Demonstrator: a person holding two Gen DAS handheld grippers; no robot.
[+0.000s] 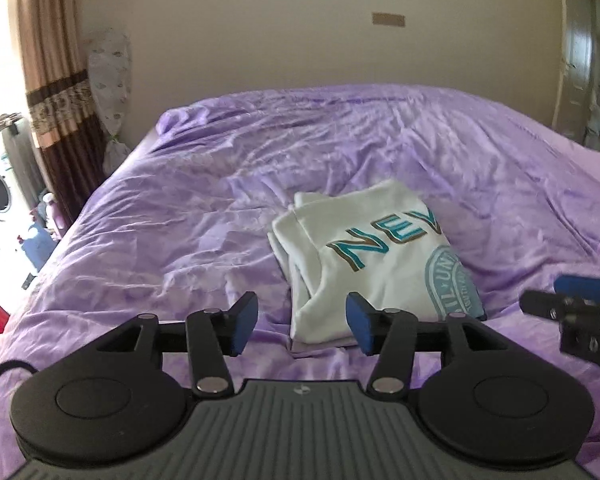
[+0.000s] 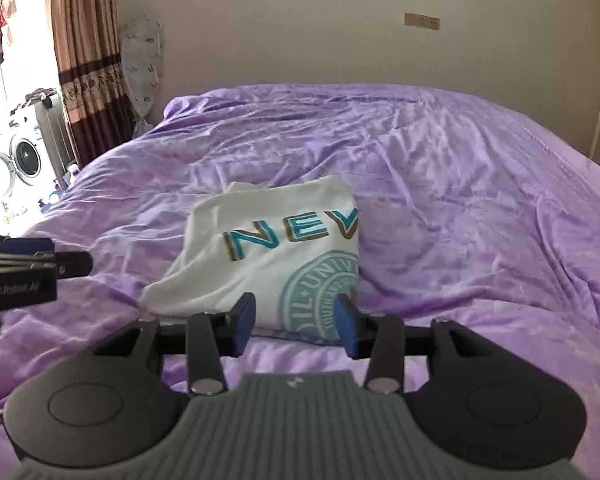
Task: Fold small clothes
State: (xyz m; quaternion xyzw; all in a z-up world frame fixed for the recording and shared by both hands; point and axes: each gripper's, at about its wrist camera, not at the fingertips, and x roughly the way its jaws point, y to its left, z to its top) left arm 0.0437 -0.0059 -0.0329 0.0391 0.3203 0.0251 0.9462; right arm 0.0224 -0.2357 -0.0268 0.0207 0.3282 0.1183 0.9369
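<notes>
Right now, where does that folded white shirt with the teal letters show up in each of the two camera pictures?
Left wrist view: the folded white shirt lies right of centre on the purple bedcover, just beyond the open left gripper.
Right wrist view: the shirt lies near the centre, slightly left, just beyond the open right gripper.
Shared landmark: the striped brown curtain at upper left in both.

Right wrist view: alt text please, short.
A folded white T-shirt with teal lettering lies on a rumpled purple bedspread. The right gripper hovers in front of it, jaws open and empty; the left gripper shows at the left edge.
</notes>
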